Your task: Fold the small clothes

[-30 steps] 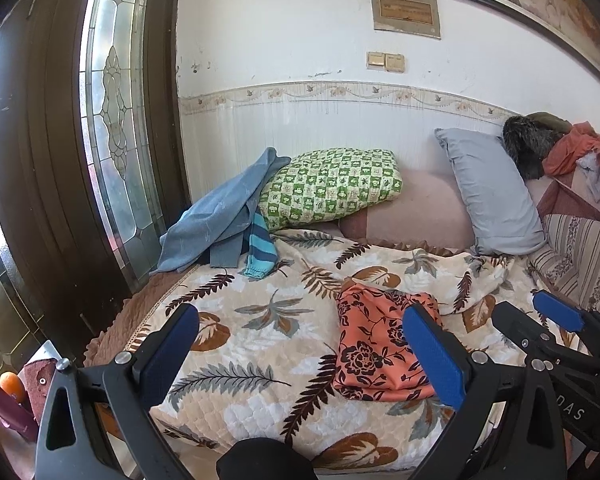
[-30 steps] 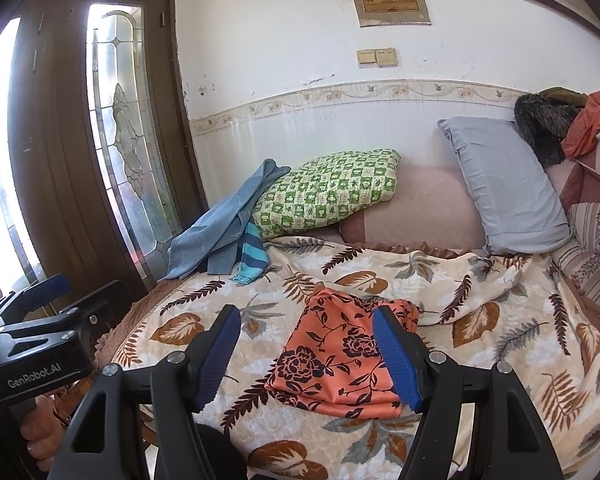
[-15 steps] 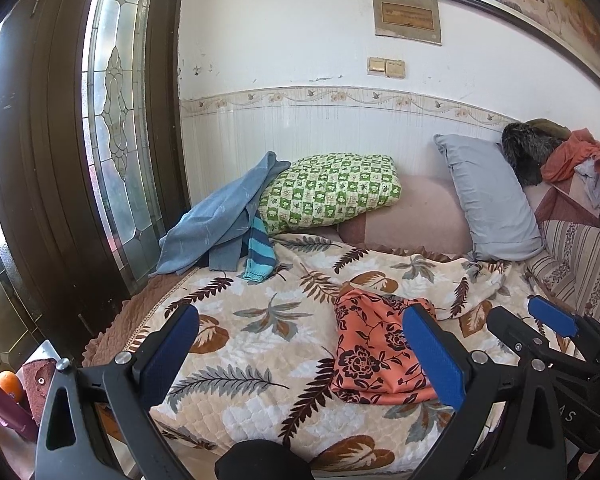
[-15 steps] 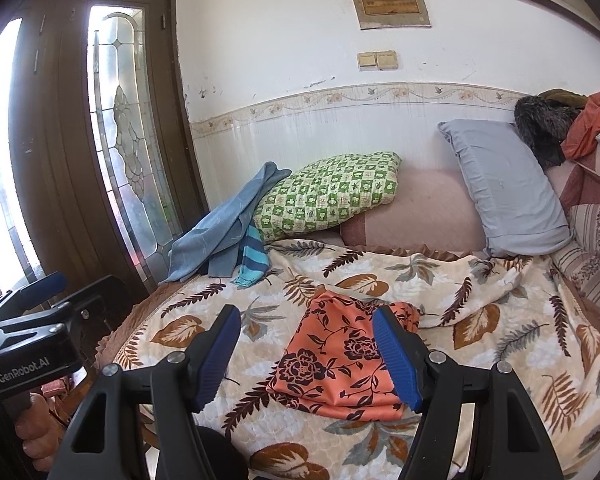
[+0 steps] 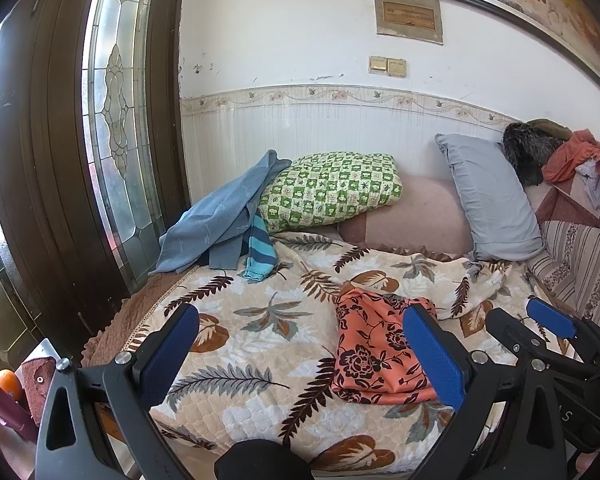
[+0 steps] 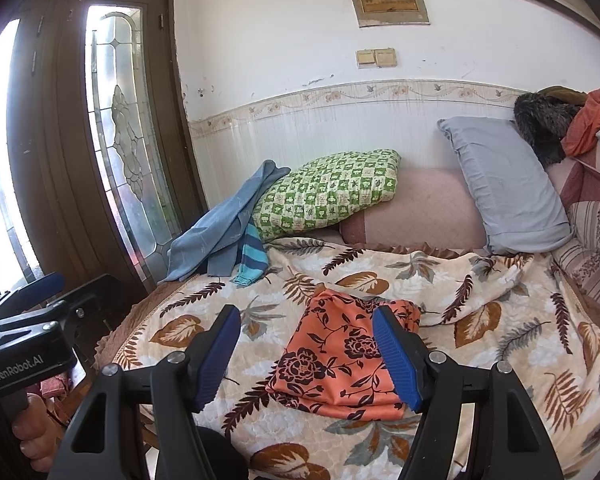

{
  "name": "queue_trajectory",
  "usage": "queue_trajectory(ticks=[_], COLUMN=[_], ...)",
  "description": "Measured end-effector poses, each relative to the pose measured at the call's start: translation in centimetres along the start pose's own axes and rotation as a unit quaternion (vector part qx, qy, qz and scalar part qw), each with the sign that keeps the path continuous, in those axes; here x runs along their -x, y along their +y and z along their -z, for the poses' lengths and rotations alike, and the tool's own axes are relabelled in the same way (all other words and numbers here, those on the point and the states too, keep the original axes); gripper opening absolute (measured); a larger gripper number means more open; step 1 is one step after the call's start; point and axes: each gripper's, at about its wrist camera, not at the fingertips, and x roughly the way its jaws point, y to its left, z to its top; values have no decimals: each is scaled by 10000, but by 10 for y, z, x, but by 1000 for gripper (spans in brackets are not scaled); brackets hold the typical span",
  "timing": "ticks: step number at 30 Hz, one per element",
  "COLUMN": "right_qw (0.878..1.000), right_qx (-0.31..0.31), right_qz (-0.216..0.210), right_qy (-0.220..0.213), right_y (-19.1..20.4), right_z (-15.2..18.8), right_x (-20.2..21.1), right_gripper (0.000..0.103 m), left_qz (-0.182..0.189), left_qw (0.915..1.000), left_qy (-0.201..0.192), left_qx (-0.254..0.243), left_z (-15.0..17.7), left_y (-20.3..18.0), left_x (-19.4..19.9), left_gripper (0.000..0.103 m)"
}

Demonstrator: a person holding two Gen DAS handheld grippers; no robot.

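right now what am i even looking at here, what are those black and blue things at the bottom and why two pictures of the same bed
There is no robot here. A person holds a hand tool in each hand, and each tool ends in a two-fingered claw with blue pads. A small wide-angle camera sits on each tool and looks forward along its fingers, which gives two views of one bed.

One picture looks past the left claw, the other past the right claw. Each also catches the other tool at its edge.

Both claws are open and hold nothing. They hang above a leaf-print bedspread. On it lies an orange flowered cloth, which looks folded. Behind are a green checked pillow, a grey pillow and a blue garment.
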Motion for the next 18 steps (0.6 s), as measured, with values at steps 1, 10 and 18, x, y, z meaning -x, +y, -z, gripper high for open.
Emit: queue_trajectory(ticks=[1, 10, 18], right_qw=[10000, 10000, 9999], right_qx=[-8, -32, -90], right_qz=[5, 22, 52], right_qy=[5, 27, 68], right_y=[0, -2, -5], right_z=[1, 3, 1], right_x=[-1, -7, -19], right_gripper=[72, 72, 72], left_qz=[8, 48, 60], left_qw=[10000, 10000, 9999], left_qy=[3, 61, 95], left_qx=[0, -48, -81], left_z=[0, 0, -3], left_y=[0, -5, -9], left_x=[0, -10, -20], left_gripper=[101, 101, 101])
